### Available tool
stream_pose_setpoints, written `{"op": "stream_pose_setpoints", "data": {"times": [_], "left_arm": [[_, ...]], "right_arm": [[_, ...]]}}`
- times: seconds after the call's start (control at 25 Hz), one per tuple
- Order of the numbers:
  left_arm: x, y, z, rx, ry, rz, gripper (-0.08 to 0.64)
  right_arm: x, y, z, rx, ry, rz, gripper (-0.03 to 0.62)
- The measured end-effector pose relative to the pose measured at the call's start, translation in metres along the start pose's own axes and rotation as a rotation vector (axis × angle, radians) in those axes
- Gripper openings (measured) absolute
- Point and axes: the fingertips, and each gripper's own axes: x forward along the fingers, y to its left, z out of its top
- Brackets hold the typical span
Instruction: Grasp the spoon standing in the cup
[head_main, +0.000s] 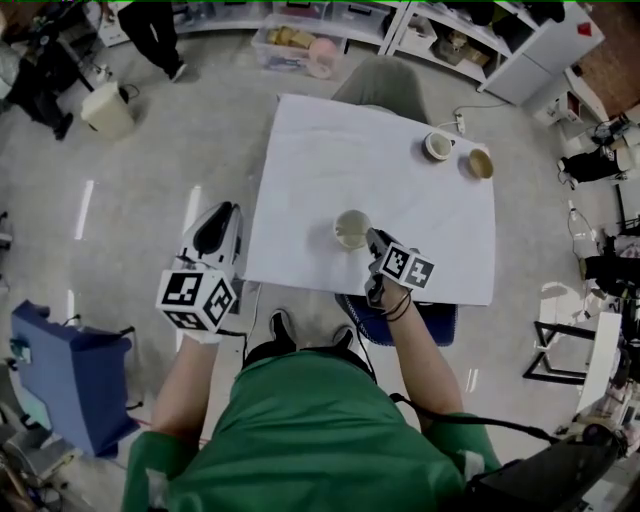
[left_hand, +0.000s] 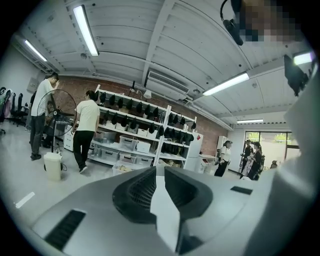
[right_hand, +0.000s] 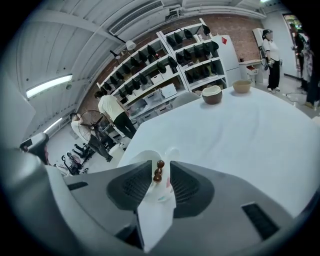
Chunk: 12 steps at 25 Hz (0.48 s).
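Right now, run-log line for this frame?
step: pre-grasp | right gripper: open, fingers astride spoon in cup | left gripper: empty, beside table

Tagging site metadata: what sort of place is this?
Likely a lab or workshop: long shelving with bins, a white table on bare floor, strip lights overhead.
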Motion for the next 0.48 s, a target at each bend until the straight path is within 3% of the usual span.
{"op": "stream_pose_setpoints", "data": {"times": [0.24, 0.48], "left_arm": [[-0.014, -0.002, -0.011, -0.003, 0.004, 0.016, 0.066], [-0.014, -0.030, -0.013, 0.002, 0.016, 0.023, 0.066]], "right_arm": [[0.000, 0.003, -0.009, -0.013, -0.005, 0.027, 0.081], [-0.017, 0.005, 0.011, 0.000, -0.058, 0.075, 0.067]]}}
